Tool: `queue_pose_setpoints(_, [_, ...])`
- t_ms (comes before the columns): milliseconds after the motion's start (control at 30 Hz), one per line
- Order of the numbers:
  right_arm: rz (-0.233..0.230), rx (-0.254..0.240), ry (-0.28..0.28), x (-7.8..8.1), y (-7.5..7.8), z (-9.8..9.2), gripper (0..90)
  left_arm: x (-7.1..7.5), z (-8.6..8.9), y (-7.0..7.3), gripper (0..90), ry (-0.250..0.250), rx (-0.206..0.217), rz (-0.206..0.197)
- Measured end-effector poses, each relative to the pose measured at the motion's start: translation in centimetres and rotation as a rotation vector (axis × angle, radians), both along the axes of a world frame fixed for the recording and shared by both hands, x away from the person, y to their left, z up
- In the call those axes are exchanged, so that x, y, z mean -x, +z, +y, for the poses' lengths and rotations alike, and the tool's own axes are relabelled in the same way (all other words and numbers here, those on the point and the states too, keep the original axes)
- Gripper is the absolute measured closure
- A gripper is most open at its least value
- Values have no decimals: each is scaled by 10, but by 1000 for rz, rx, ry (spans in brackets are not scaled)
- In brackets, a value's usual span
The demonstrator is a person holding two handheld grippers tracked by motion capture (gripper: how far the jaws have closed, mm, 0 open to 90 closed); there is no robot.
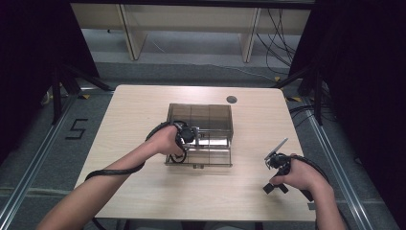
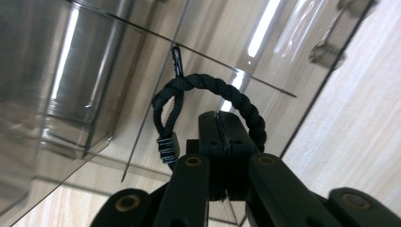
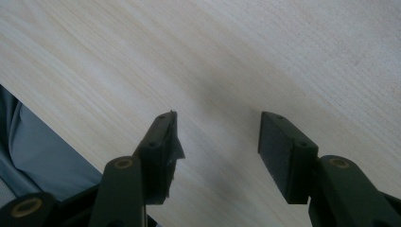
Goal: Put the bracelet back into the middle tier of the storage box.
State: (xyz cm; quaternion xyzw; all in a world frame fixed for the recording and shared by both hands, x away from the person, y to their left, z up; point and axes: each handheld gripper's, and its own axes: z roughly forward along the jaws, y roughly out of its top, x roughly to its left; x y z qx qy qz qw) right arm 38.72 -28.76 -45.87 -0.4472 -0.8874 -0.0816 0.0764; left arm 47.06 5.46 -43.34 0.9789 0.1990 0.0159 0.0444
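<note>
From above, we see our left gripper (image 1: 191, 135) at the front of the clear smoky plastic box (image 1: 200, 115) in the middle of the pale wooden table (image 1: 143, 191). Up close, its jaws are shut on the black twisted rope loop (image 2: 213, 87) hanging from the box wall. Our right gripper (image 3: 217, 142) is open over bare table, farther off.

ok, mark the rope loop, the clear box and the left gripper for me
rope loop (image 2: 246, 106), left gripper view, on the twisted black arc right of the jaws.
clear box (image 1: 198, 112), high view, on its smoky far wall.
left gripper (image 2: 221, 127), left gripper view, where the shut jaw tips meet on the loop.
</note>
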Motion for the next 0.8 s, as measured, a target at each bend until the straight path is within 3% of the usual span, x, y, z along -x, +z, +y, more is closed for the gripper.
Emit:
queue_pose_setpoints(100, [-1,-1,12,0,-1,0,487,1,5,9,844,12,24,-15])
queue_pose_setpoints(200, [7,29,-16,1,0,1,487,3,12,19,826,19,46,-32])
queue_pose_setpoints(233, [1,-1,8,0,0,0,487,5,15,23,819,23,46,-34])
queue_pose_setpoints(300, [-16,18,24,-1,1,-1,487,6,21,27,802,26,55,-41])
queue_pose_setpoints(333, [-1,8,-3,0,1,0,488,6,24,29,799,31,57,-43])
queue_pose_setpoints(500, [-3,-5,15,-1,-1,-1,487,10,39,32,770,57,78,-48])
queue_pose_setpoints(567, [-9,23,12,-1,-1,-1,487,13,46,32,758,63,86,-51])
queue_pose_setpoints(800, [-15,19,15,-1,-2,-1,487,23,75,34,716,110,133,-66])
